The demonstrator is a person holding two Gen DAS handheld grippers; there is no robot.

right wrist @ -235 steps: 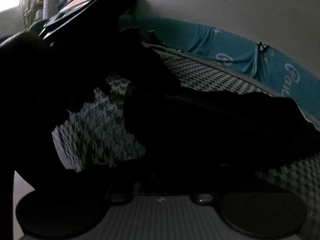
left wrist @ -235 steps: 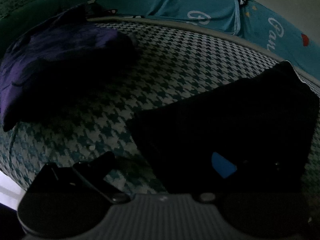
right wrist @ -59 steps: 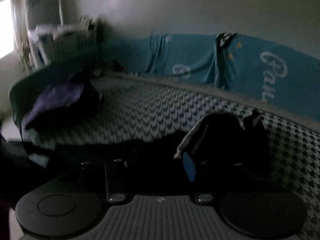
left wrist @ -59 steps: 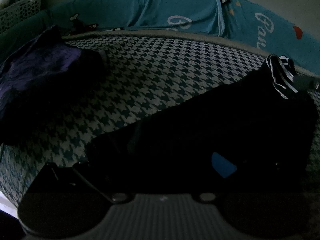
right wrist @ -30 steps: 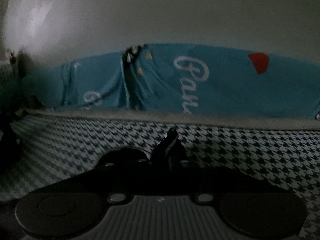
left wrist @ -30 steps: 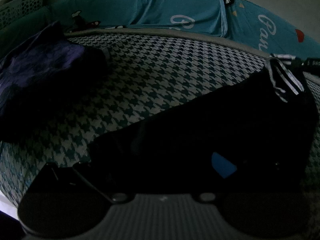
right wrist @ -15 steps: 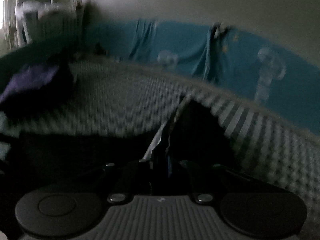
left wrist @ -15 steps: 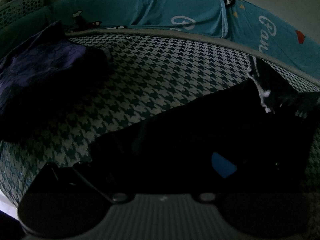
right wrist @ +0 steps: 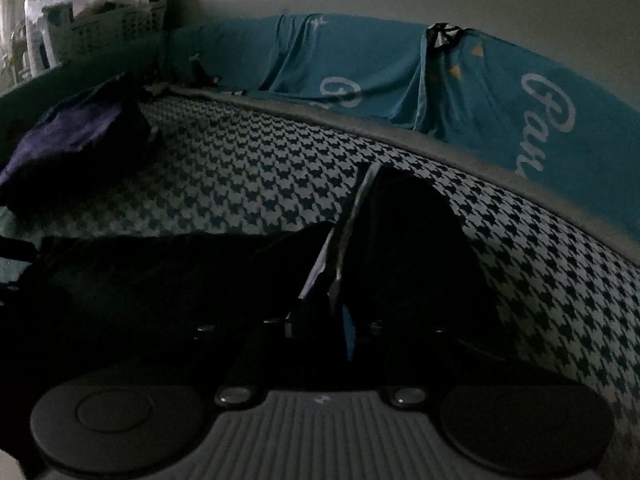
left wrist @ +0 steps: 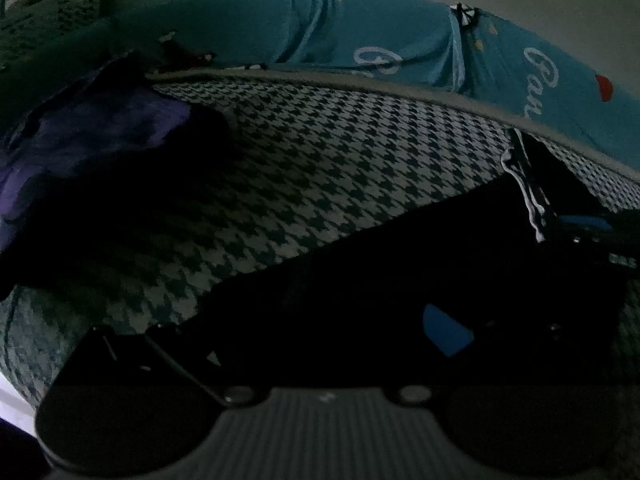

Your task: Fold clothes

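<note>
A black garment point(left wrist: 420, 248) lies on the checked bed point(left wrist: 320, 160), filling the lower right of the left view. Its striped edge point(right wrist: 344, 232) stands between the right gripper's point(right wrist: 320, 320) jaws, which have just been opening; pads look loose. Too dark to tell the left gripper's point(left wrist: 320, 320) jaws. The blue sheet point(right wrist: 500, 100) at upper right reads "Pau". A purple heap point(left wrist: 88, 152) sits at left.

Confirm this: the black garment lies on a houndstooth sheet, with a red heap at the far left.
One thing is wrong: the heap is purple, not red, as the right wrist view shows. The black garment does lie on the houndstooth sheet, heap at far left.
</note>
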